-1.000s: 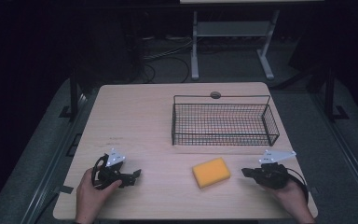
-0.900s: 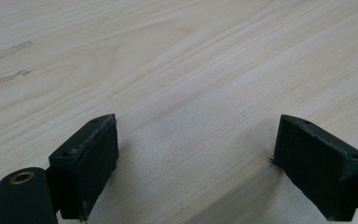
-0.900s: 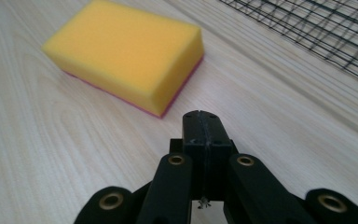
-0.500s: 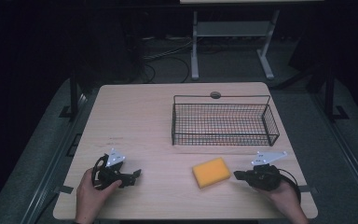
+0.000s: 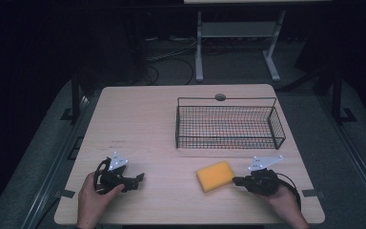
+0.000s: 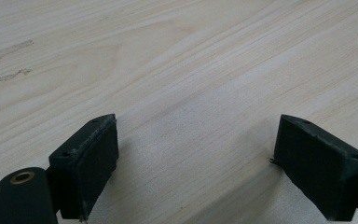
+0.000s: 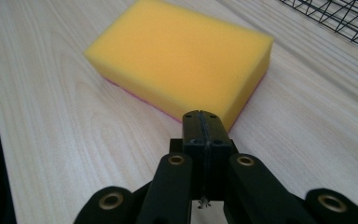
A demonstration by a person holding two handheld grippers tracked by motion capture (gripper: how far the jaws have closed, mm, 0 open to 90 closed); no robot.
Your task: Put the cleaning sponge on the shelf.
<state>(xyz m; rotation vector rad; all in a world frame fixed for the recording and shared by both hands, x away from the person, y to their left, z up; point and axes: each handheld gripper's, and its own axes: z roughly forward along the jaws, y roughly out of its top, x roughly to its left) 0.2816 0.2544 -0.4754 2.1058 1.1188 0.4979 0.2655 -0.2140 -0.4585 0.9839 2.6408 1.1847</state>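
A yellow sponge (image 5: 215, 175) with a pink underside lies flat on the wooden table (image 5: 147, 124), near the front edge. In the right gripper view the sponge (image 7: 179, 56) is close ahead. My right gripper (image 5: 237, 181) rests just right of the sponge, pointing at it, shut with its pads pressed together and nothing between them (image 7: 203, 122). My left gripper (image 5: 140, 178) sits at the front left of the table, held by a hand. Its jaws stand wide open over bare wood (image 6: 196, 154).
A black wire basket (image 5: 228, 125) stands behind the sponge at the right of the table; its corner (image 7: 340, 18) is at the top right in the right gripper view. A round grommet (image 5: 220, 97) sits at the far edge. The floor around is dark.
My right gripper has slid left across the table toward the sponge. The left gripper has stayed where it was.
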